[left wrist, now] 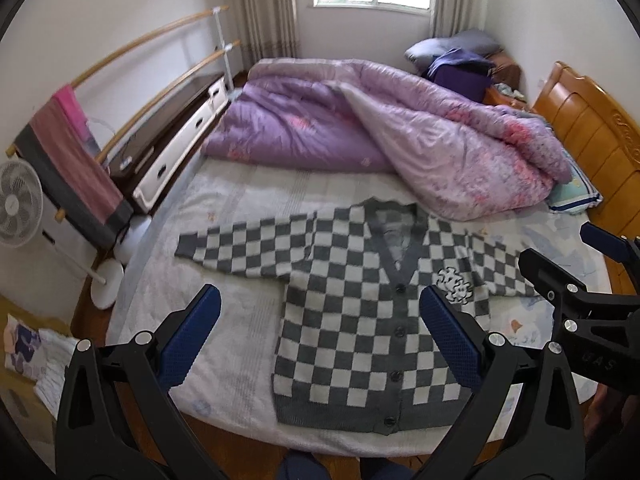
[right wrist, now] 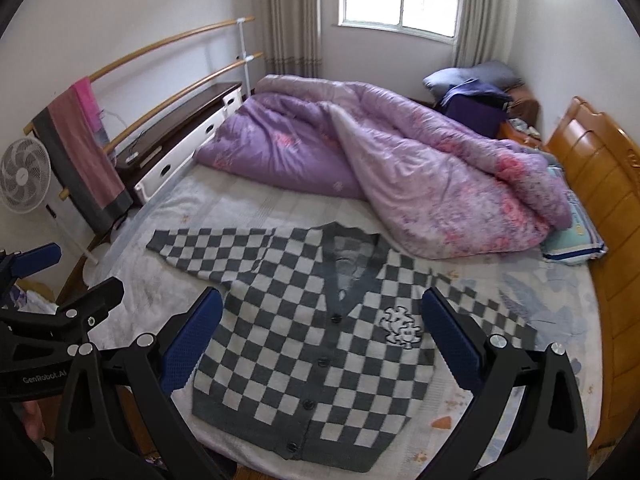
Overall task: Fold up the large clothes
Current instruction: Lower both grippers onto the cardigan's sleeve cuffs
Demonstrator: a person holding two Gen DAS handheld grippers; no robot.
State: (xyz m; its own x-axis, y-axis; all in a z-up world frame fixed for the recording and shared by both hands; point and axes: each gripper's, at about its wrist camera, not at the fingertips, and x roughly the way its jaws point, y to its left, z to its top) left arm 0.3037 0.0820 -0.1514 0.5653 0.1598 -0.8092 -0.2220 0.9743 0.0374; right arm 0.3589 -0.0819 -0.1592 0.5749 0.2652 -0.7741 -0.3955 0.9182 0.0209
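Note:
A grey and white checkered cardigan (left wrist: 360, 320) lies flat and buttoned on the bed, front up, both sleeves spread out sideways, hem toward me. It also shows in the right wrist view (right wrist: 304, 344). My left gripper (left wrist: 320, 308) is open and empty, held above the cardigan's left half. My right gripper (right wrist: 322, 312) is open and empty, held above the cardigan's middle. The right gripper also shows at the right edge of the left wrist view (left wrist: 560, 256), and the left gripper at the left edge of the right wrist view (right wrist: 84, 272).
A crumpled purple quilt (left wrist: 392, 140) covers the far half of the bed. A wooden headboard (left wrist: 592, 136) stands at the right. A clothes rail with a pink towel (left wrist: 72, 156), a fan (left wrist: 18, 204) and a low cabinet (left wrist: 176, 128) stand at the left.

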